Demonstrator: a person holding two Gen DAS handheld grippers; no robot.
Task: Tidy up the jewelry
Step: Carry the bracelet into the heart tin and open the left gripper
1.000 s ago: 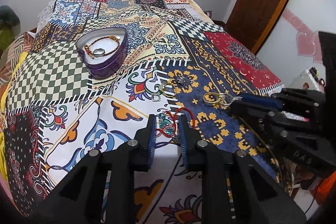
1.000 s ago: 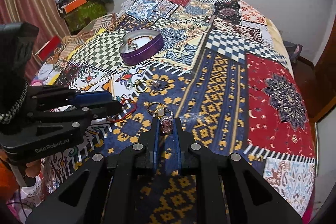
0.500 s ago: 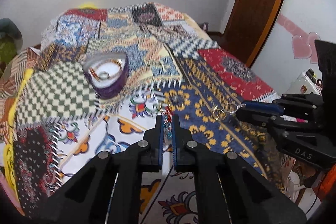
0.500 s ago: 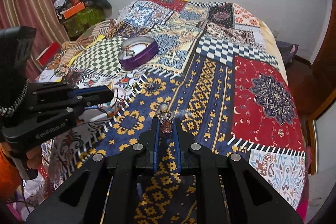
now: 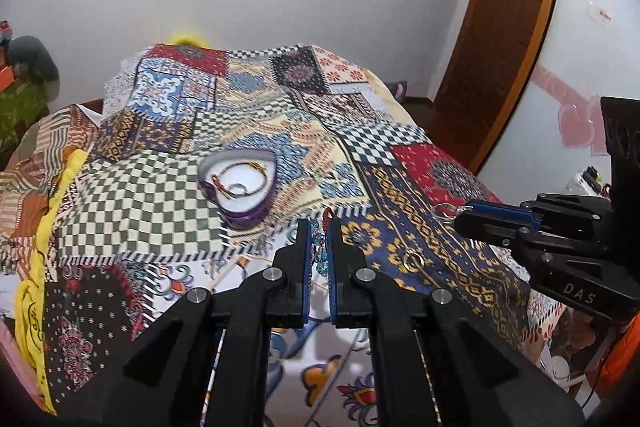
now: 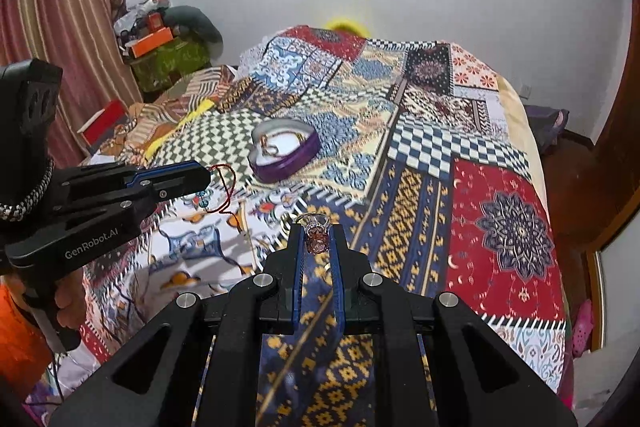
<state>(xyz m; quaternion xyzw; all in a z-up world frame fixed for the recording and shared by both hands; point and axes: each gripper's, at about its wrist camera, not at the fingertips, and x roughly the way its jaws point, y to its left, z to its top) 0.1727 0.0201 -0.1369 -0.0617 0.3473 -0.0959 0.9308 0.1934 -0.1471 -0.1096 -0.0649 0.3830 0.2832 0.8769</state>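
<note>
Lifted above the patchwork bedspread, the left gripper clenches a red-cord beaded bracelet nearer the purple heart-shaped tin ahead, while the right gripper, farther back, grips a pink-stoned silver ring.

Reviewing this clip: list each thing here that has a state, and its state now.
left hand-held gripper: shut on red cord bracelet, off the bed.
right hand-held gripper: shut on pink-stone ring, off the bed.
heart-shaped tin: open, holds a bracelet and ring.
gold ring: loose on bedspread.
</note>
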